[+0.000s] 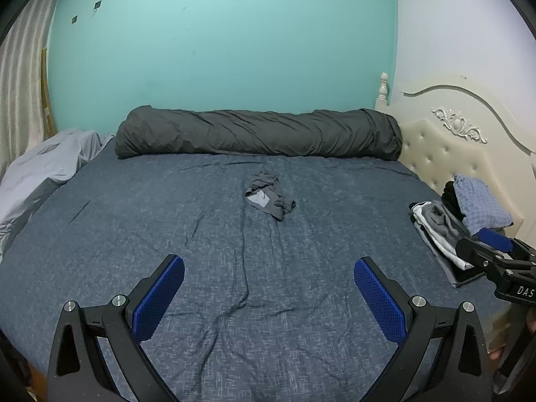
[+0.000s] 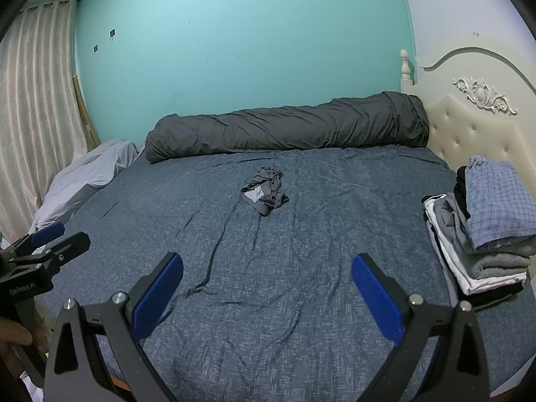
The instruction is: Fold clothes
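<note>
A small crumpled grey garment (image 1: 269, 198) (image 2: 265, 192) lies in the middle of the blue bed sheet (image 1: 201, 234) (image 2: 318, 234). My left gripper (image 1: 268, 298) hovers open over the near part of the bed, well short of the garment, nothing between its blue pads. My right gripper (image 2: 266, 294) is open too, at a similar distance and empty. Each gripper shows at the edge of the other's view: the right gripper (image 1: 495, 251) at the right, the left gripper (image 2: 40, 244) at the left. A stack of folded clothes (image 1: 459, 221) (image 2: 485, 224) sits at the bed's right edge.
A long dark grey rolled duvet (image 1: 258, 134) (image 2: 288, 127) lies along the far side against the turquoise wall. A cream headboard (image 1: 452, 140) (image 2: 475, 124) stands at the right. Light grey bedding (image 1: 43, 171) (image 2: 87, 177) is bunched at the left by a curtain (image 2: 37, 107).
</note>
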Demonstrator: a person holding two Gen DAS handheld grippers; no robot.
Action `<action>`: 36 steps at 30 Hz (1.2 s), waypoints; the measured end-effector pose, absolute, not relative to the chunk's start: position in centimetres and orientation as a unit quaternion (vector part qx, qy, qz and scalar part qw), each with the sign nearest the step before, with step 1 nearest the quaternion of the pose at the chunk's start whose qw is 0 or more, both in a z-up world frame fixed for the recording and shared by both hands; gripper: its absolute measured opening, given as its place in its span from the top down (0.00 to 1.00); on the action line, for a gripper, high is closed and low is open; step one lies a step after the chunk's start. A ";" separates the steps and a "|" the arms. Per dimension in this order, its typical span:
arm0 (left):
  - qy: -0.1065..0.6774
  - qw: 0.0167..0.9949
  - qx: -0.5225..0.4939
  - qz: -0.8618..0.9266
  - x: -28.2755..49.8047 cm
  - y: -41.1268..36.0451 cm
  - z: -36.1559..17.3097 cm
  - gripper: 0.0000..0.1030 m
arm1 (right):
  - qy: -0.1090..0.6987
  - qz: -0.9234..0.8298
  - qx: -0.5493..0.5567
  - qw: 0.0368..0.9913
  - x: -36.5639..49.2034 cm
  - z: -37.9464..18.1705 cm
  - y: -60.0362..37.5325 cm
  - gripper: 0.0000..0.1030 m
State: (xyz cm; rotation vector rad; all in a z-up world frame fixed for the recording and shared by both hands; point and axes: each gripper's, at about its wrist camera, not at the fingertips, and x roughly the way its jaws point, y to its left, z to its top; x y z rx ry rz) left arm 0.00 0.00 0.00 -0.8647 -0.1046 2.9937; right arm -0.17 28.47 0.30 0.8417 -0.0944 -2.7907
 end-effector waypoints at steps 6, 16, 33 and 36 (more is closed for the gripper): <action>-0.041 0.017 -0.281 0.959 -0.3 -0.3 -0.1 0.00 | -0.033 -0.949 0.290 0.117 -0.3 0.3 28.4 0.02; -0.034 0.016 -0.275 0.961 0.3 0.5 0.5 0.00 | -0.033 -0.949 0.290 0.117 -0.4 0.4 29.2 0.02; -0.032 0.018 -0.276 0.960 0.1 0.5 0.6 0.00 | -0.033 -0.950 0.290 0.114 -0.4 0.6 29.2 0.02; -0.033 0.019 -0.276 0.960 0.1 0.5 0.7 0.00 | -0.035 -0.950 0.289 0.113 -0.5 0.7 29.3 0.02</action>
